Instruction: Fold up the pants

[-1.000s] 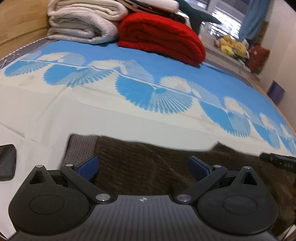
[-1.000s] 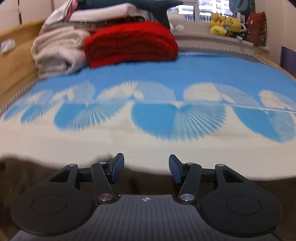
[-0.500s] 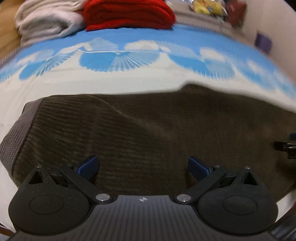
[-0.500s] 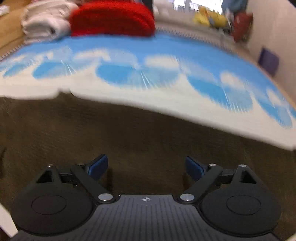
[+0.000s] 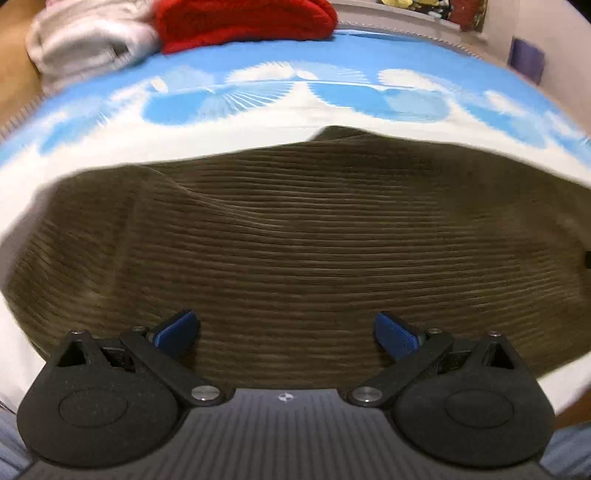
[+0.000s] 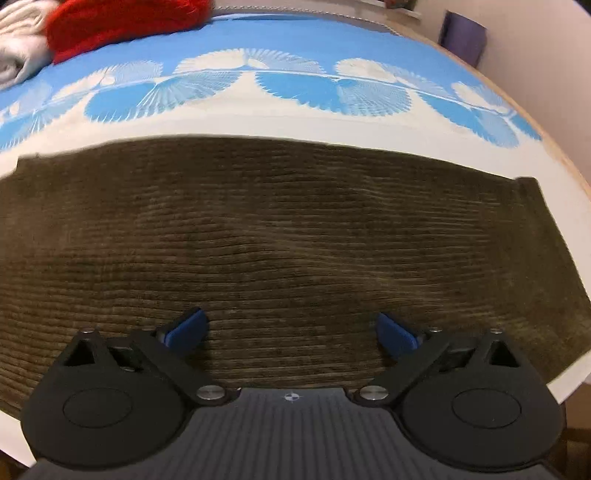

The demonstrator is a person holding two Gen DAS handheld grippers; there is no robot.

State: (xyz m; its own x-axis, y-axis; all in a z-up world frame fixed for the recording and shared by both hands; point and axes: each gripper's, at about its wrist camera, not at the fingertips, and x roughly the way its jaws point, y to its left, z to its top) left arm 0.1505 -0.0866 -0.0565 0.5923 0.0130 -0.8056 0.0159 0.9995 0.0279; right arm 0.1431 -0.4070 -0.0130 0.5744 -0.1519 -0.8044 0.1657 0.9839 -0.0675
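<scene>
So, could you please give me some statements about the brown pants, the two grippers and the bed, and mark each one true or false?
1. The brown corduroy pants lie spread on the blue-and-white patterned bed sheet. True.
2. The left gripper is shut on the pants. False: its blue-padded fingers stand wide apart, with nothing between them.
3. The right gripper is open above the pants. True.
4. The folded red blanket lies on top of the pants. False: it sits at the far end of the bed, apart from them.
5. A folded whitish blanket lies beside the red one. True.
</scene>
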